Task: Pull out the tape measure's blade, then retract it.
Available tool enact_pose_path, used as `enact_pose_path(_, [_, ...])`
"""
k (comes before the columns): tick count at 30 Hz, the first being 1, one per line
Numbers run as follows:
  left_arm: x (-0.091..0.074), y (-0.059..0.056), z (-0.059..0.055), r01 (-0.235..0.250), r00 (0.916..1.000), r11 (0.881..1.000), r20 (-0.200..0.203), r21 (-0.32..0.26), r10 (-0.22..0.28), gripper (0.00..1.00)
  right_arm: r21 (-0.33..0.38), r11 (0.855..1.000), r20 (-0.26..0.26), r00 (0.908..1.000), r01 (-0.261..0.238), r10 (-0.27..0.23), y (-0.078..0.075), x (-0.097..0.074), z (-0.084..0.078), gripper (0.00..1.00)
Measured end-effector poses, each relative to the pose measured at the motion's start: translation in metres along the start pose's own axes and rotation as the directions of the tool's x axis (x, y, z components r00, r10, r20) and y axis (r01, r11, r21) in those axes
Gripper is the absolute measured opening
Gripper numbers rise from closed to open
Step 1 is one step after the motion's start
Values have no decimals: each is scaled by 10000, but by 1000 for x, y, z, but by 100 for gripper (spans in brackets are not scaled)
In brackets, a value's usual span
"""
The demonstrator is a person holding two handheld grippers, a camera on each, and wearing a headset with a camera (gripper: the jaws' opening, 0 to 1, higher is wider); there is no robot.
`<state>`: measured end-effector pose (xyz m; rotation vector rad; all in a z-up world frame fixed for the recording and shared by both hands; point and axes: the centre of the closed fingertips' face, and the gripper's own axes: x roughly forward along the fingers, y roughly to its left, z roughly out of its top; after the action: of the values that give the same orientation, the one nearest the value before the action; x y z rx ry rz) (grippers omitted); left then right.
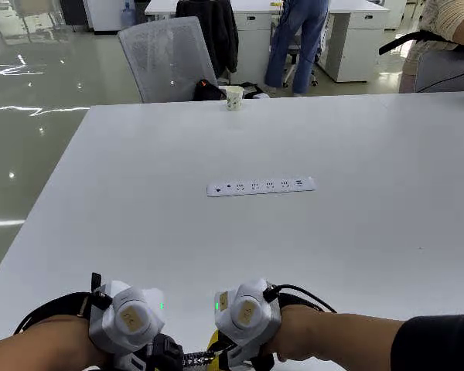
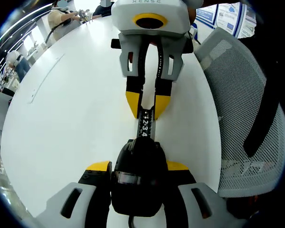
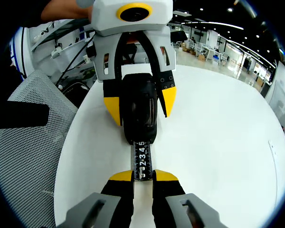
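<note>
The pull had only just begun, judging by how little tape showed. The left tool [image 2: 138, 166] was clamped on the black tape measure case [image 2: 135, 178], its yellow-tipped jaws pressed against either side of the body. Facing it, the right tool [image 3: 142, 176] had its jaws closed together on the free end of the blade [image 3: 142, 159]. Only a short run of blade lay exposed between the two, stretched just above the white tabletop [image 1: 216, 247] at its near edge, close in front of the person. In the head view both tools sat low, nearly touching, which fits so small an extension. By that reading, most of the drawing-out was not yet done, and the whole retraction remained.

The blade carried white numerals on a dark ground. In the left gripper view they read 1, 2, 3, 4 between the case mouth and the opposing jaws; in the right gripper view, 2, 3, 4, 5 ran from the jaws toward the case. Lettering on the housing of the opposite tool, at the top of the left gripper view, was too cut off to read. The case showed no legible brand.
</note>
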<state>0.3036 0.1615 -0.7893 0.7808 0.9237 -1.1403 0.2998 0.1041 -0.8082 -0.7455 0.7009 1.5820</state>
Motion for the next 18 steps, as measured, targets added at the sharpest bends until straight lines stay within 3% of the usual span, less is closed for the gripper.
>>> enact_pose_path(18, [1, 1, -1, -6, 10000, 10000, -18, -8, 6, 37, 67, 10000, -41, 10000, 9, -8, 1, -5, -7, 11])
